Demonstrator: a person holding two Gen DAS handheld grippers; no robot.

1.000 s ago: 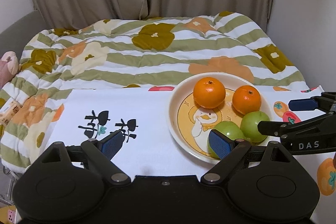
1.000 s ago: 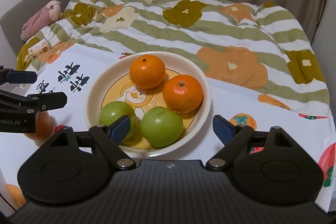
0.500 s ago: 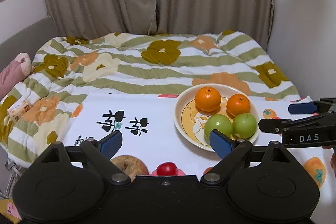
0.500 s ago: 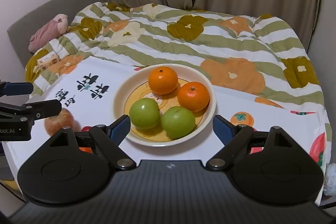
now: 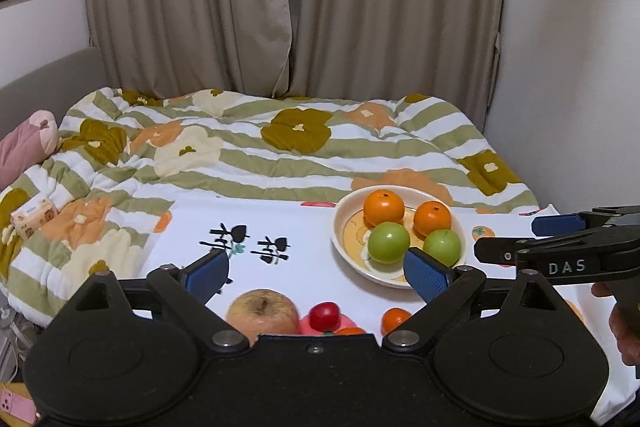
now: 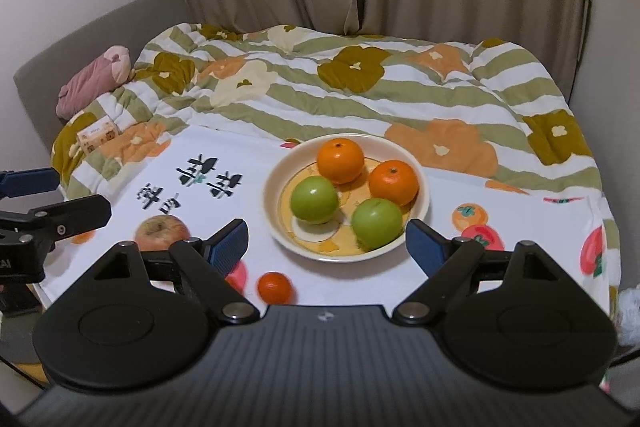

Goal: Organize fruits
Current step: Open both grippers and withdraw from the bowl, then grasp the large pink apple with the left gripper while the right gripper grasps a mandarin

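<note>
A cream plate point(image 5: 337, 231) point(image 6: 272, 205) on the white printed cloth holds two oranges point(image 5: 383, 206) point(image 6: 340, 155) and two green apples point(image 5: 389, 242) point(image 6: 314, 199). A red-yellow apple point(image 5: 262, 315) point(image 6: 160, 229), a small red fruit point(image 5: 325, 315) and a small orange point(image 5: 394, 319) point(image 6: 274, 287) lie loose on the cloth's near side. My left gripper point(image 5: 316, 269) hovers above these loose fruits, its jaws opening with nothing between them. My right gripper point(image 6: 326, 242) is open and empty, short of the plate's near rim.
A striped flowered quilt point(image 5: 280, 147) covers the bed beyond the cloth. A pink plush point(image 6: 94, 79) and a tissue pack point(image 5: 34, 215) lie at its left. Curtains and walls close off the back and right. A hand point(image 5: 628, 327) shows at the right edge.
Both grippers have drawn back and up from the plate, which now looks smaller. The apple, red fruit and small orange have come into view near me. The left jaws stand slightly wider.
</note>
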